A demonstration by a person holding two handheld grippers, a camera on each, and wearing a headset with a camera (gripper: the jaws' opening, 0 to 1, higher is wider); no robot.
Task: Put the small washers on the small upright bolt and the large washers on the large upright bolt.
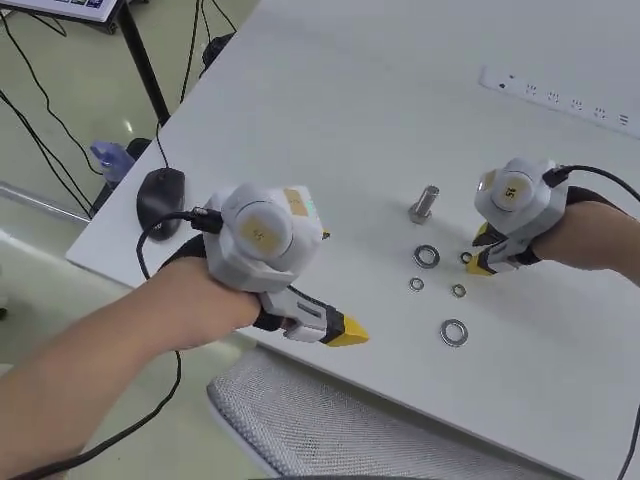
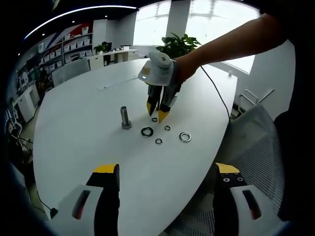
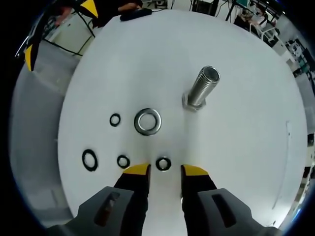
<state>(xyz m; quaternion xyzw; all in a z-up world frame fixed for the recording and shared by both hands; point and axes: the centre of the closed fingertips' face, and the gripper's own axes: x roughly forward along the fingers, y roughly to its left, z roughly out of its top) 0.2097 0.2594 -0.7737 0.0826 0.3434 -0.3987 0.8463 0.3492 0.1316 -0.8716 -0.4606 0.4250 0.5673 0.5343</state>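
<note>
One upright steel bolt [image 1: 424,203] [image 3: 202,88] [image 2: 125,118] stands on the white table [image 1: 330,120]. Several washers lie in front of it: a large one [image 1: 427,256] [image 3: 148,121], another large one [image 1: 454,332] [image 3: 89,160], and small ones [image 1: 416,284] [image 1: 458,291]. My right gripper [image 1: 480,252] [image 3: 166,170] [image 2: 156,112] points down at the table, open by a narrow gap, with a small washer [image 3: 163,163] [image 1: 466,258] lying just ahead of its tips. My left gripper [image 1: 345,333] [image 2: 166,169] hovers at the near table edge, jaws wide open and empty.
A power strip [image 1: 560,100] lies at the far right of the table. A black mouse [image 1: 160,195] sits at the left edge, with cables hanging there. A mesh chair seat [image 1: 330,420] is below the near edge. A blue bottle [image 1: 110,158] stands on the floor.
</note>
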